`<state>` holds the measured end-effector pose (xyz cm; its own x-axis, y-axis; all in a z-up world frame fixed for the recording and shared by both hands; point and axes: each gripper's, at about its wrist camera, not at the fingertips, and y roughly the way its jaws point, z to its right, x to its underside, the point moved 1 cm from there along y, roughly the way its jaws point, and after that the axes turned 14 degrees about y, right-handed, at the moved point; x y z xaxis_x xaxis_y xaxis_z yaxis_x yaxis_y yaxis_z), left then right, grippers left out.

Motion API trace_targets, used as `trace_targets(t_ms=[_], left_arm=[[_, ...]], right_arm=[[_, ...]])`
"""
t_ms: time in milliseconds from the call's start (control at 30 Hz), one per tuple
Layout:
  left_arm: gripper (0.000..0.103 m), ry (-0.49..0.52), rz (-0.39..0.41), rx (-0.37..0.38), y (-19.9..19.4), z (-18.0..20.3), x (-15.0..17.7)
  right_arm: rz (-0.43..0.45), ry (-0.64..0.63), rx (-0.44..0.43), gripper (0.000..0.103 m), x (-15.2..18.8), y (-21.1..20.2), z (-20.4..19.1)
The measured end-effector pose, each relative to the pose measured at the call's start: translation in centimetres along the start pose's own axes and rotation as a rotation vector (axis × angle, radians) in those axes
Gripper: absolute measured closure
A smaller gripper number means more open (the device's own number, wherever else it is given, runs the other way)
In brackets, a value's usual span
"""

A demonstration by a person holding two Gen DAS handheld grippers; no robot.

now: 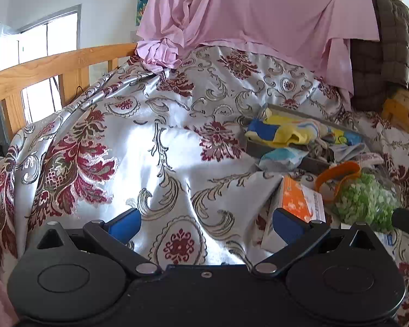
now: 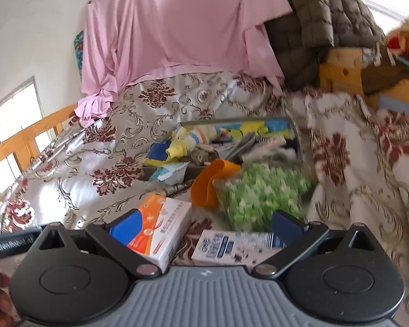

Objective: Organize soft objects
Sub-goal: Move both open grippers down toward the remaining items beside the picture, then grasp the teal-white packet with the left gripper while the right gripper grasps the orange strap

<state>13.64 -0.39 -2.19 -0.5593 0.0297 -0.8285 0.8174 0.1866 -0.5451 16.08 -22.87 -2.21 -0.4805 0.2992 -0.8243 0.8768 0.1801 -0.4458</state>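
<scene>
Right gripper (image 2: 204,224) released, hovering over orange-white tissue pack (image 2: 161,226) for pickup; left gripper (image 1: 204,226) released, idling above floral satin bedspread (image 1: 163,150)

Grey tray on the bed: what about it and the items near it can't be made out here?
- Grey tray: its floor, both views, hidden under heaped cloths.
- Green-speckled bag: contents, right wrist view, motion blur.
- Blue-and-white box: print too small; right end behind the right gripper's finger.
- Orange box: part behind a left finger.
</scene>
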Motion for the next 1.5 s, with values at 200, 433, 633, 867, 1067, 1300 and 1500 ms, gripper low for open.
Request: trace_targets(t_ms=[200, 433, 633, 867, 1067, 1300, 1500], left_arm=[[0.001, 0.034, 0.035, 0.013, 1.2, 0.4, -1.2], [0.001, 0.093, 0.078, 0.069, 3.5, 1.6, -3.3], [0.001, 0.124, 0.106, 0.105, 6.6, 2.4, -5.1], [0.001, 0.155, 0.125, 0.207, 11.2, 3.3, -6.9], [0.001, 0.147, 0.106, 0.313, 15.7, 4.1, -8.5], [0.001, 0.057, 0.048, 0.369, 20.0, 4.6, -9.9], [0.001, 0.188, 0.027, 0.461, 22.7, 6.1, -10.8]], right_arm=[[0.025, -0.046, -0.029, 0.000, -0.9, 2.5, -0.8], [0.077, -0.076, 0.012, 0.000, -2.1, 5.8, 0.3], [0.099, -0.078, 0.034, 0.000, -2.4, 8.4, 1.2], [0.097, -0.061, 0.033, 0.000, -2.9, 10.7, 2.0], [0.035, -0.067, 0.061, 0.000, -3.3, 13.1, 2.5], [0.009, -0.120, 0.075, 0.000, -3.5, 14.8, 2.1], [-0.005, -0.208, 0.072, 0.000, -3.8, 16.1, 0.8]])
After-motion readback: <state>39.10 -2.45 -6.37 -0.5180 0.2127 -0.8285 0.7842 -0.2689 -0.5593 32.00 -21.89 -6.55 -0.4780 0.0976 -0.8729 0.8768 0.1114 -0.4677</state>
